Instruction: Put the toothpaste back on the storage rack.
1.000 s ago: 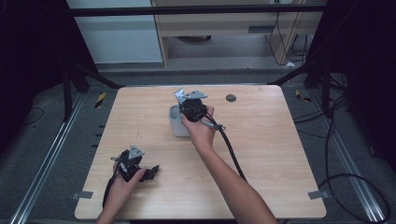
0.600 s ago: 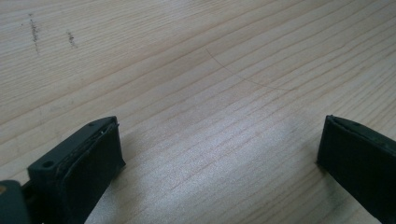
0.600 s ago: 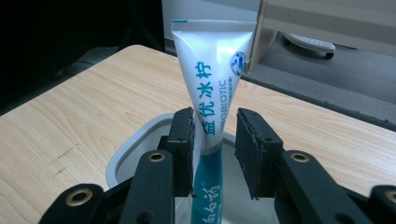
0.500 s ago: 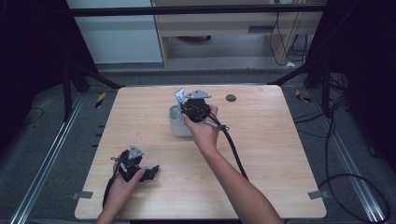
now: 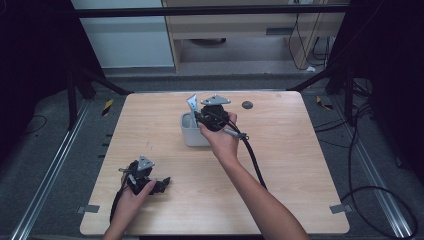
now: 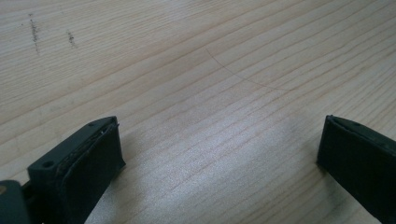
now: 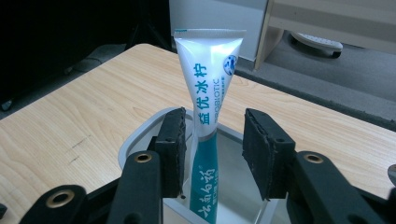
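Wooden surface [image 5: 300,165], tube standing in a grey cup

Right tool [image 7: 212,144] flanks the toothpaste tube [image 7: 210,93] in the cup [image 5: 191,136], jaws parted, apparently not gripping; left tool [image 6: 219,154] rests wide open, empty, near the front edge.

Left gripper [image 5: 161,184]: black body, grey three-cornered top plate, black cable. Right gripper [image 7: 212,149]: black fingers [image 7: 261,149] with ribbed pads, brass-ringed screw holes, thick black cable. Forearms bare, sleeveless.

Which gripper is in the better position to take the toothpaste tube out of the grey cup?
The right gripper, probably: its open jaws stand either side of the toothpaste tube, which stands in the grey cup. The left gripper lies open over bare table, far off.
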A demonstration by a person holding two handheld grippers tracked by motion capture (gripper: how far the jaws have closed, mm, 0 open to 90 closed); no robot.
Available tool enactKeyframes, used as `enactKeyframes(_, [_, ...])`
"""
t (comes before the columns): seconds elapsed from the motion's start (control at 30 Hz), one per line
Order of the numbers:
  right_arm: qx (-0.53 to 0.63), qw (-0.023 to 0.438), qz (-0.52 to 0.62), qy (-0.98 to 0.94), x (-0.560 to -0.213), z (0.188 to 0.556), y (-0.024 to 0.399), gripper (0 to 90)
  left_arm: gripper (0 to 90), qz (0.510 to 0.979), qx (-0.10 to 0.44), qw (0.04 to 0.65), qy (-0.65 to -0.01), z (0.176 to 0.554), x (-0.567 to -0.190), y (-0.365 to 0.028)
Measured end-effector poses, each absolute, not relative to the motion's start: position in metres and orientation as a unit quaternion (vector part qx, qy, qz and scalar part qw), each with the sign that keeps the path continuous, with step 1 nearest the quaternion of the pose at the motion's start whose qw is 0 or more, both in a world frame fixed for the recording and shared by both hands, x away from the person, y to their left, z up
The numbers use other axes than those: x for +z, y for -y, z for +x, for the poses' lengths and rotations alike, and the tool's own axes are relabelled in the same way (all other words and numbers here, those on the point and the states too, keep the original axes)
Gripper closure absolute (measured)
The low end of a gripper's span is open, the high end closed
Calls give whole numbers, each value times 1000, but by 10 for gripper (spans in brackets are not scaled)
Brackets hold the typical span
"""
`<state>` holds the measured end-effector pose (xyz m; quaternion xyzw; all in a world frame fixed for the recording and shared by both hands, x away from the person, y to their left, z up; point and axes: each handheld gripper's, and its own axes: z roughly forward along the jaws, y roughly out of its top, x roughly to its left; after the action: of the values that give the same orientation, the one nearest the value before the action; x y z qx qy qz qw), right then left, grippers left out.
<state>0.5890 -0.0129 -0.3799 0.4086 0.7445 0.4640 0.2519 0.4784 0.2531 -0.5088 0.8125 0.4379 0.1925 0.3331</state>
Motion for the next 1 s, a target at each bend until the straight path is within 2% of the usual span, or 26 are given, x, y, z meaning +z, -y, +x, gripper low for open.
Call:
enactKeyframes(0.33, [461, 240, 403, -753, -376, 585, 25, 509, 0, 813, 192, 333, -438, 478, -509, -253])
enactKeyframes(0.6, [458, 237, 397, -759, -374, 580, 39, 421, 0, 813, 192, 333, -438, 478, -509, -253])
enactKeyframes(0.73, [452, 233, 392, -767, -373, 579, 45, 327, 0, 813, 192, 333, -438, 478, -509, -253])
enactKeyframes(0.8, [453, 233, 392, -766, -373, 578, 46, 309, 0, 813, 192, 333, -438, 478, -509, -253])
enactKeyframes(0.9, [453, 227, 392, -768, -373, 577, 50, 215, 0, 813, 193, 333, -438, 478, -509, -253])
enactKeyframes(0.93, [453, 227, 392, -768, -373, 577, 50, 215, 0, 813, 193, 333, -438, 478, -509, -253])
enactKeyframes(0.97, [448, 223, 392, -772, -372, 576, 51, 167, 0, 813, 192, 333, -438, 478, -509, -253])
enactKeyframes(1.0, [448, 223, 392, -772, -372, 576, 51, 167, 0, 813, 193, 333, -438, 478, -509, -253])
